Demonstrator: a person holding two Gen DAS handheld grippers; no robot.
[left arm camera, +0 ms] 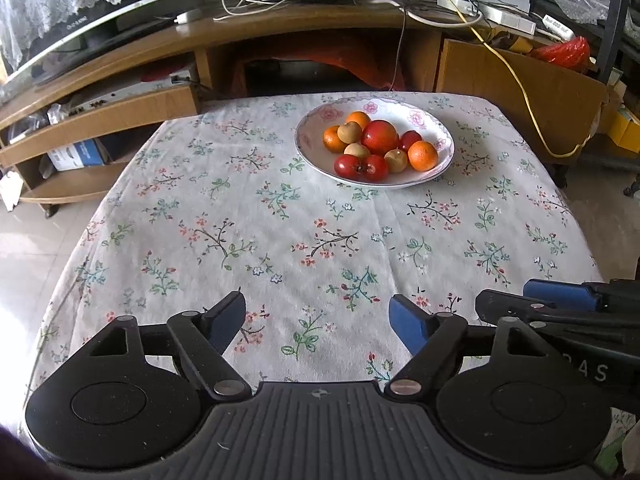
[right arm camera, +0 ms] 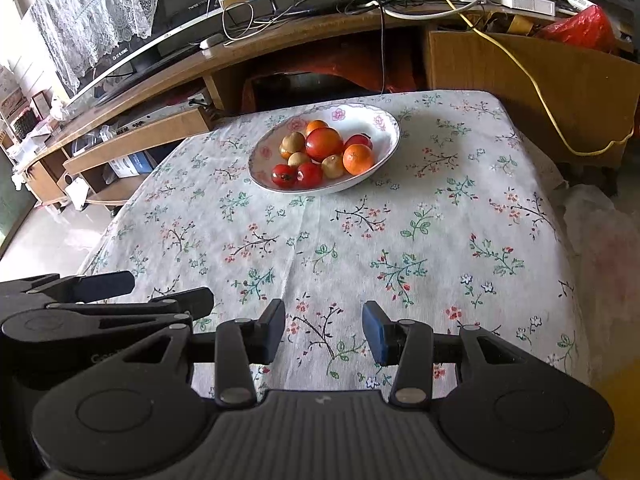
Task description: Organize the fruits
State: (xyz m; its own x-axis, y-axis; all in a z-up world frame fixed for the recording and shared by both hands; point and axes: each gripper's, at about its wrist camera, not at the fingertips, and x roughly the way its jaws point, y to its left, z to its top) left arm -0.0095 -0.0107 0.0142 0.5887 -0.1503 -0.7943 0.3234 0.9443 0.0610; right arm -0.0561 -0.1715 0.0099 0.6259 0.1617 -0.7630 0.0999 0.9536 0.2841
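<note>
A white flower-patterned bowl (left arm camera: pixel 436 128) (right arm camera: pixel 384 120) stands at the far side of the table. It holds oranges (left arm camera: pixel 423 155) (right arm camera: pixel 358 159), a large red fruit (left arm camera: pixel 379 136) (right arm camera: pixel 323 143), small red fruits (left arm camera: pixel 347 165) (right arm camera: pixel 284 175) and brownish round fruits (left arm camera: pixel 396 159) (right arm camera: pixel 333 166). My left gripper (left arm camera: pixel 318 320) hovers open over the near table edge, with nothing between its fingers. My right gripper (right arm camera: pixel 325 330) is open beside it, also holding nothing. Each gripper shows in the other's view, the right one (left arm camera: pixel 560 304) and the left one (right arm camera: pixel 120 296).
A floral tablecloth (left arm camera: pixel 280 220) (right arm camera: pixel 440 240) covers the table. Behind it stands a wooden TV cabinet (left arm camera: pixel 280 28) (right arm camera: pixel 320 28) with cables, a yellow cord (left arm camera: pixel 516 80) (right arm camera: pixel 532 80) and a red bag (left arm camera: pixel 564 52) (right arm camera: pixel 584 28). Tiled floor lies to the left.
</note>
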